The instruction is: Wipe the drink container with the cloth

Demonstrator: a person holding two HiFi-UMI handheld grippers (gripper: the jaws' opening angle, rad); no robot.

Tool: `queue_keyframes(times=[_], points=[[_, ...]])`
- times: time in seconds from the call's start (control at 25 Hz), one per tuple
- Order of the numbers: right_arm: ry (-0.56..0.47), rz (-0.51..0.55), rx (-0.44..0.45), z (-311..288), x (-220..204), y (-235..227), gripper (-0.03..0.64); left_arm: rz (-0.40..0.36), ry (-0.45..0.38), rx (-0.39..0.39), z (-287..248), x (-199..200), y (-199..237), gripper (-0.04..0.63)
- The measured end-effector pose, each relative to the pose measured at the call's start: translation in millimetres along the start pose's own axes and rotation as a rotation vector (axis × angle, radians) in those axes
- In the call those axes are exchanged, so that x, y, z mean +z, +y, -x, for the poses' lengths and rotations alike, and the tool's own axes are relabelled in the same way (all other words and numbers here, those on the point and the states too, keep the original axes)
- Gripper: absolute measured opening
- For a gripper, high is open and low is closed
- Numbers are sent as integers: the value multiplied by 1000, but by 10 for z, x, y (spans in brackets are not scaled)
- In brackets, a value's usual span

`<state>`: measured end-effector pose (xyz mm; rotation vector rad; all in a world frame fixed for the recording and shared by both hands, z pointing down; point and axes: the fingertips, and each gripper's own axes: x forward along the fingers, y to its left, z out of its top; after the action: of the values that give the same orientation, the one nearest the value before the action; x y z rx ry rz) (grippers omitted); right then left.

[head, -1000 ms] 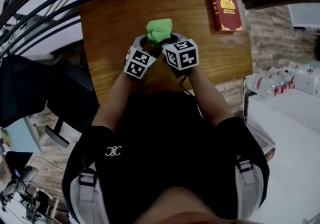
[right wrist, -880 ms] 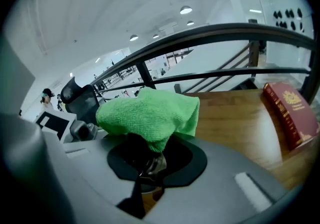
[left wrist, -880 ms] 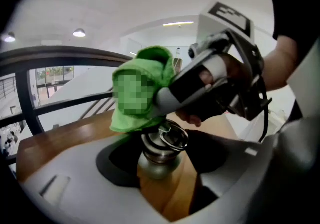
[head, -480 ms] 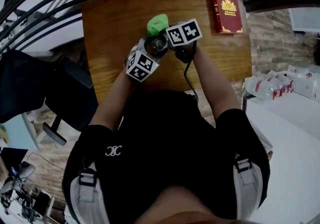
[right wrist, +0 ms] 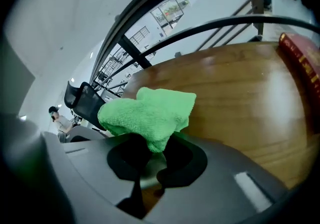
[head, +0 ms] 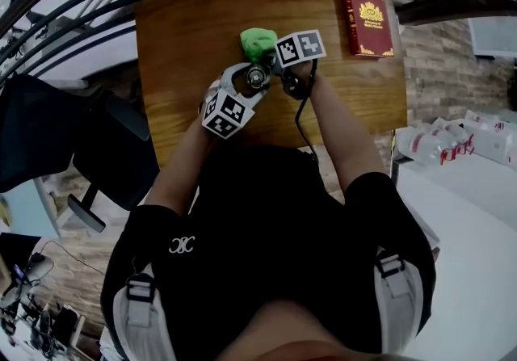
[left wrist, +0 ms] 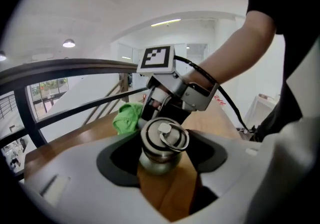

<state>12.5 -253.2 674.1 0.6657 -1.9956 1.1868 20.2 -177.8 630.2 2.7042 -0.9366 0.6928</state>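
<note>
now, cloth (right wrist: 147, 113) beside drink container (left wrist: 161, 140)

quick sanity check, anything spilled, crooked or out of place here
Nothing stands out. The metal bottle is capped, the green cloth is bunched beside it, and the red book lies flat near the table corner. No spill shows.

**Legible markings: no readable words or numbers**

- Black shirt (head: 258, 214): small white monogram (head: 182, 244) of interlaced curved letters; which letters cannot be told.
- Red book (head: 371, 18): gold crest and gold lettering on the cover, too small to read.
- Left marker cube (head: 226, 113), right marker cube (head: 300, 48): black-and-white square code patterns, no letters or digits.
- White packs (head: 452, 141), right edge: red labels, illegible.
</note>
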Motion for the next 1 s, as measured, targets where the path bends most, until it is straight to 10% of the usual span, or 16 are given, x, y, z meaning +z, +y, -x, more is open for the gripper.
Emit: queue_keyframes(times=[0.24, 1.0], points=[[11, -126, 24, -13, -165, -169, 49, 29, -15, 24, 126, -114, 57, 322], [-65, -68, 98, 222, -505, 223, 49, 631, -194, 105, 333, -249, 529, 322]])
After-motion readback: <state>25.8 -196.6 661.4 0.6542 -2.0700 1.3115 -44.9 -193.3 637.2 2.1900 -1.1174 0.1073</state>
